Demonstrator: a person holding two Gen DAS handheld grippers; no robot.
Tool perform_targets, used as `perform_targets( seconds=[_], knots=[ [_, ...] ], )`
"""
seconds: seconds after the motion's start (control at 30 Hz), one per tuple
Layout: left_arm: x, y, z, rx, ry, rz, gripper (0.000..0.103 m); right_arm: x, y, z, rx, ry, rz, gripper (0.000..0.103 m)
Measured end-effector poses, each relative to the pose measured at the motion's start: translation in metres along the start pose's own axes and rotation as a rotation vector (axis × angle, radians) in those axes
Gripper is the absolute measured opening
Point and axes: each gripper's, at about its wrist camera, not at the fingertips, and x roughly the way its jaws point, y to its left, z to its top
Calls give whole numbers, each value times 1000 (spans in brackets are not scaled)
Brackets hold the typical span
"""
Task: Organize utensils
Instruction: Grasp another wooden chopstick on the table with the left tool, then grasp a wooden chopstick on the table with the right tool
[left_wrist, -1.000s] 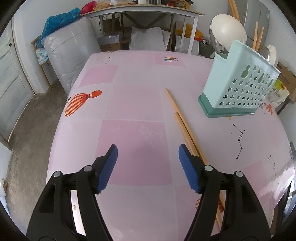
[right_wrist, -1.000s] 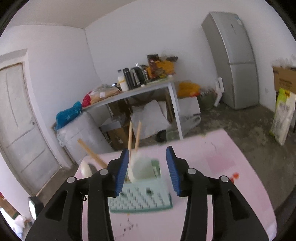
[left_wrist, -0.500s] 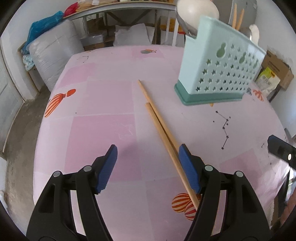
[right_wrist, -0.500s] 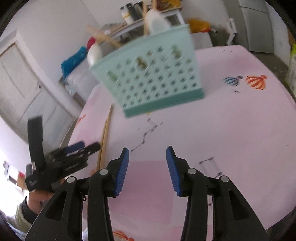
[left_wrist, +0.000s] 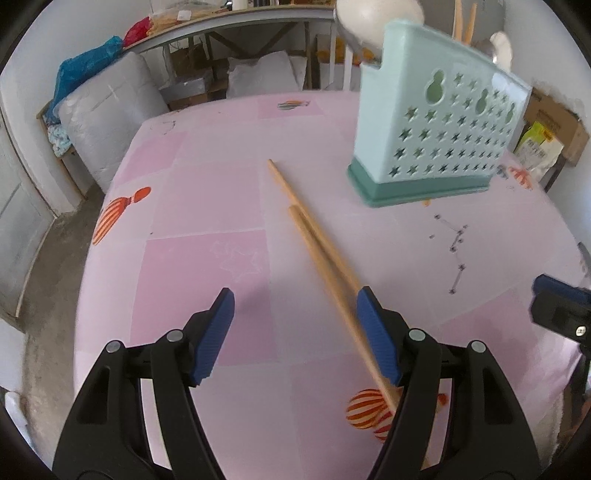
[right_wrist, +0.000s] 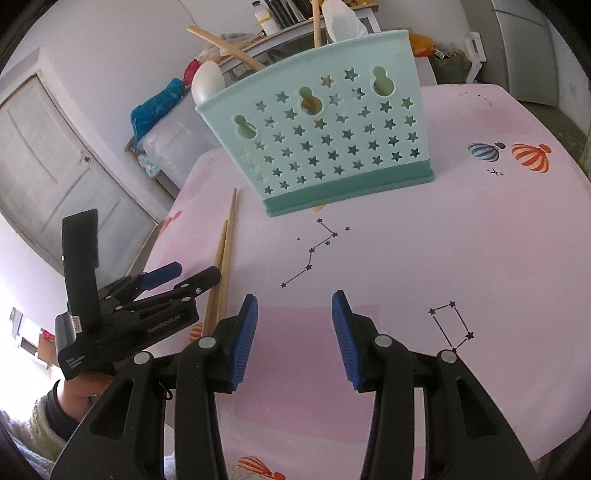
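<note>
Right tool (right_wrist: 294, 325) lowered toward table; both tools wide, left tool (left_wrist: 295, 317) straddling two chopsticks (left_wrist: 314, 240); one caddy (left_wrist: 436, 122).

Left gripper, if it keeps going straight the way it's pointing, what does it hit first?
Probably the pink tablecloth: the left gripper tilts down over it. The chopsticks lie just right of centre, though depth is unclear.

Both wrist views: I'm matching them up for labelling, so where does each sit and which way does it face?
Left wrist: on the left gripper, low over the table, facing chopsticks and caddy; own open fingers show.
Right wrist: on the right gripper, facing the caddy; own open fingers, left gripper and hand show.
Shared: chopsticks, caddy, table.
</note>
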Motion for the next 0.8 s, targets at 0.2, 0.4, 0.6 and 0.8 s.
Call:
perform_targets(
  seconds=[0.2,0.4,0.6,0.8],
  knots=[
    [1,15,2,-26,-12,20,44,5,3,-1,-7,9,4,41],
    [2,37,4,-74,-20,20,13,10,14,1,-38,21,19,41],
    [5,53,5,-117,-22,16,6,26,38,8,-120,57,48,41],
    [6,56,5,-125,-24,13,5,56,71,15,-247,109,16,41]
  ],
)
